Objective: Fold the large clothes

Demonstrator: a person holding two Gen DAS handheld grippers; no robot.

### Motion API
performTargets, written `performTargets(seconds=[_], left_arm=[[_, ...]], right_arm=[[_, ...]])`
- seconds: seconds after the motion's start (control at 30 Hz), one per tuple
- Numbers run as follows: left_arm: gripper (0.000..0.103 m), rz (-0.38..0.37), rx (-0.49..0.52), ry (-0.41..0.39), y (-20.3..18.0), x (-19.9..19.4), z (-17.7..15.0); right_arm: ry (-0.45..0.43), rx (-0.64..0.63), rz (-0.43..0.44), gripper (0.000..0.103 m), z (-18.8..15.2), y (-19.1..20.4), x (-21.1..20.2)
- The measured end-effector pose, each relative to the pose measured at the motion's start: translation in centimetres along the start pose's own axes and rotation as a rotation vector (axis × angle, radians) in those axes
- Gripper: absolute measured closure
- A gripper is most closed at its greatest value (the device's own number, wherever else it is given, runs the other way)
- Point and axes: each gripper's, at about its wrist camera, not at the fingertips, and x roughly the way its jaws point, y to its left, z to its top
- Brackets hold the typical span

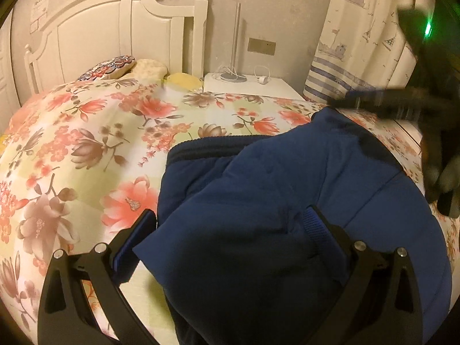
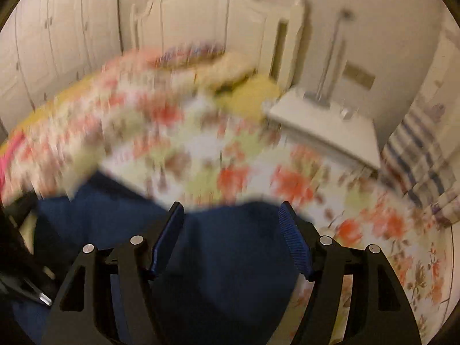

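Note:
A large dark blue padded garment [image 1: 287,201] lies partly folded on the floral bed cover [image 1: 86,149]. My left gripper [image 1: 230,224] is open, its fingers set wide on either side of a folded corner of the garment, low over it. The right gripper shows in the left wrist view as a blurred black shape [image 1: 425,115] above the garment's far right edge. In the blurred right wrist view, my right gripper [image 2: 231,215] is open above the blue garment [image 2: 224,258], with nothing between its blue pads [image 2: 293,235].
A white headboard [image 1: 115,28] and pillows [image 1: 115,66] stand at the far end of the bed. A white nightstand [image 1: 253,86] with a lamp and cable sits beside it. A patterned curtain [image 1: 359,34] hangs at the right. White wardrobe doors [image 2: 57,43] line the left.

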Motion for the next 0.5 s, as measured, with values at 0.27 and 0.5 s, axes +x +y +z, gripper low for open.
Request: performTargets(seconds=[0.27,0.5], left_arm=[[0.002,-0.005,-0.016,0.000,0.3,-0.1,0.0],[0.002,0.084,-0.046,-0.077,1.7,-6.5,-1.5]], right_arm=[[0.186,-0.066,-0.044,0.035,-2.6,1.3,7.1],[-0.013,-0.155,-0.024,0.026,-0.9,5.2,-1.5]])
